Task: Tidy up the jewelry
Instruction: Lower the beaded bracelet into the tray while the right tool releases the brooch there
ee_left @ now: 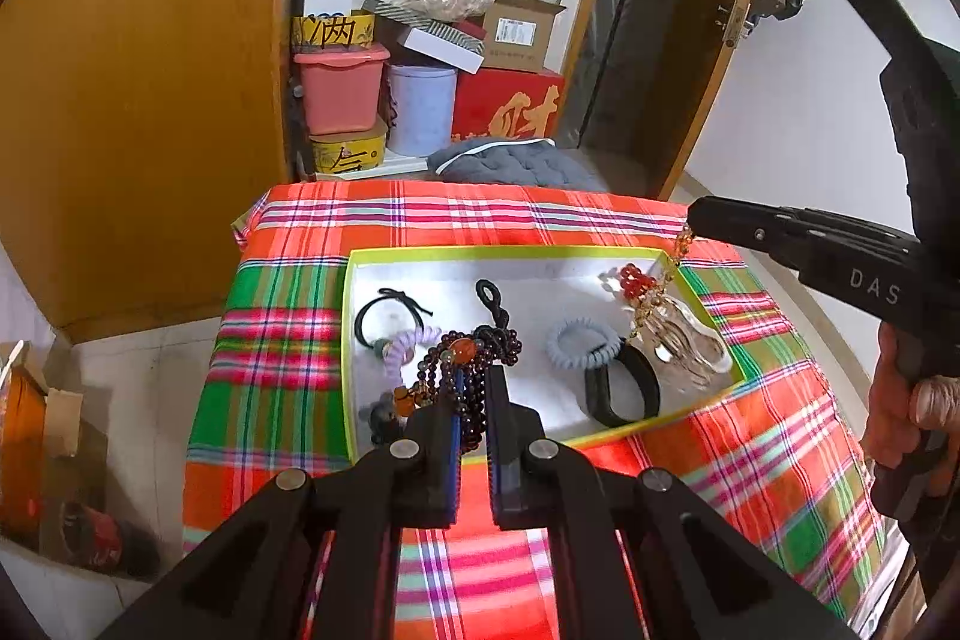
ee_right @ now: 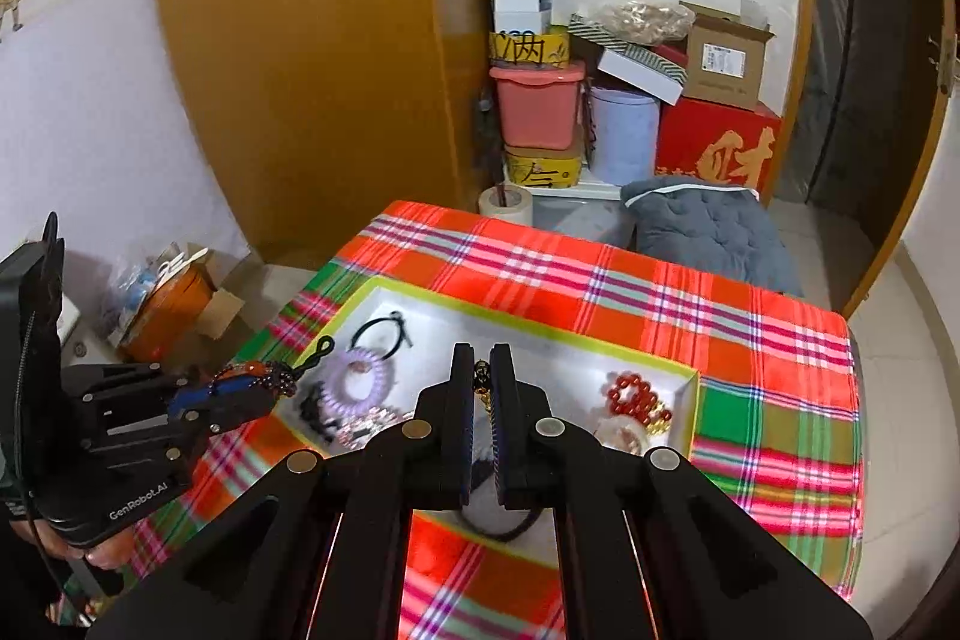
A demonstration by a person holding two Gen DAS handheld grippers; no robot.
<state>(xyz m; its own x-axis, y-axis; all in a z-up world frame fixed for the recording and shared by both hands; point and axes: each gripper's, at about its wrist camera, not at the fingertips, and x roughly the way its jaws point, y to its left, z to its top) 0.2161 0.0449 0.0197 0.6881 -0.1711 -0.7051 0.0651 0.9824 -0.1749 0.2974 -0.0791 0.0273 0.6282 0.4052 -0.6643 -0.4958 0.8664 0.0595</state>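
Dark beads (ee_left: pixel 474 370) hang pinched between the nearly closed jaws of the left claw (ee_left: pixel 474 400), lifted over the near edge of the tray (ee_left: pixel 504 253), their black loop end trailing toward the tray's middle. Over the tray's right corner, the right claw (ee_left: pixel 690 220) is pressed tight on the top of a gold chain (ee_left: pixel 660 292), which dangles down to the red bead bracelet (ee_left: pixel 636 280) and the gold bangles lying inside that corner. Both pieces look to be mid-lift out of the tray, so sorting seems under way: each strand is being drawn clear of the heap. Next, I'd judge, each wants carrying off to its own spot on the plaid cloth (ee_left: pixel 480 214) beside the tray, kept high enough that the tails don't snag the hair ties (ee_left: pixel 582 340) left in the tray.
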